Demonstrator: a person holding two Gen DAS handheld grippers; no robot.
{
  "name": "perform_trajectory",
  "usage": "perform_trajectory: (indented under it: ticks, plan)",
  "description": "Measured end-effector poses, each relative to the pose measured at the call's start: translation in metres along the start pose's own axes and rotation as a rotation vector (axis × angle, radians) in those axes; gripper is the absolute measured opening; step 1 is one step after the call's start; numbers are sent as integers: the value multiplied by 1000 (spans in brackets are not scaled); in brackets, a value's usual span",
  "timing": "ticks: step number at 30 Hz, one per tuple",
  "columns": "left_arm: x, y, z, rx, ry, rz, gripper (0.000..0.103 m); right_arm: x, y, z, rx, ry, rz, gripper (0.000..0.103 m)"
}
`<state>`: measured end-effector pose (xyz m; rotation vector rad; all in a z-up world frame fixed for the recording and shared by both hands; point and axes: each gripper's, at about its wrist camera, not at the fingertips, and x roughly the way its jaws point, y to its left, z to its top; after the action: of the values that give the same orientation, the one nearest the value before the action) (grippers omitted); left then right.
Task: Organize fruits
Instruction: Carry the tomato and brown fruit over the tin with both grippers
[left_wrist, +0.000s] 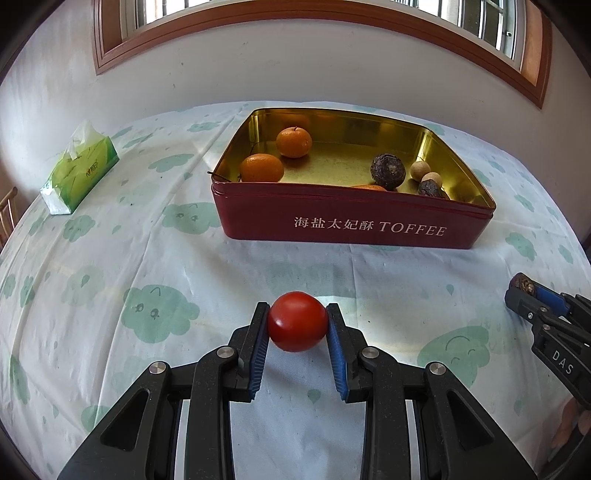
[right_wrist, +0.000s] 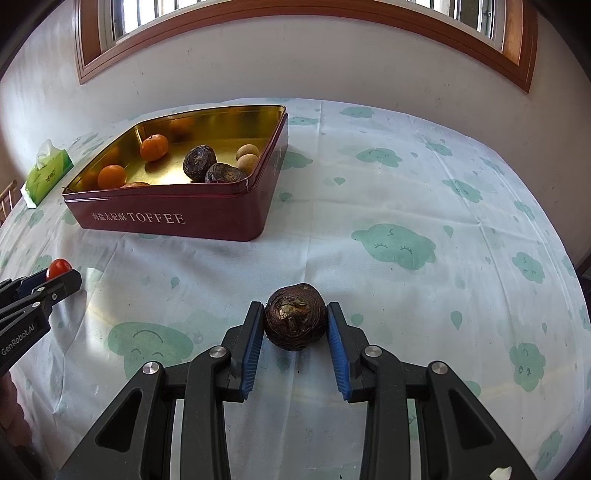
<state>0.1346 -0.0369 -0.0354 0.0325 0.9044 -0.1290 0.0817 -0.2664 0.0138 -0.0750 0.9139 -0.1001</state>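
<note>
Left tool (left_wrist: 297, 321) clamped on tomato (left_wrist: 297, 320); right tool (right_wrist: 295, 320) clamped on dark fruit (right_wrist: 295, 317). Tin (left_wrist: 354, 221) at 12 o'clock of left, 10 o'clock of right; left nearer.

Green tissue box (left_wrist: 79, 171) on the cloud-print tablecloth (left_wrist: 110, 266) — white wall (left_wrist: 295, 74), wood-framed window (left_wrist: 317, 18) behind.

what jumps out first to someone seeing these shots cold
The bright red tomato pinched in the left claw just above the cloud-print tablecloth grabs the eye first. Next is the dark, wrinkled round fruit clamped in the right claw. Behind them sits the open red TOFFEE tin, its gold inside holding oranges on the left side and dark and pale fruits on the right.
</note>
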Motion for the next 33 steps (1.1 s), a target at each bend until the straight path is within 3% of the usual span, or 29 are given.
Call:
perform_trajectory:
  ticks: [18, 33]
  plan:
    - [-20, 9, 43, 20, -91, 0, 31, -24, 13, 37, -32, -67, 32, 31]
    - [-6, 18, 82, 22, -102, -36, 31, -18, 45, 84, -87, -111, 110, 31]
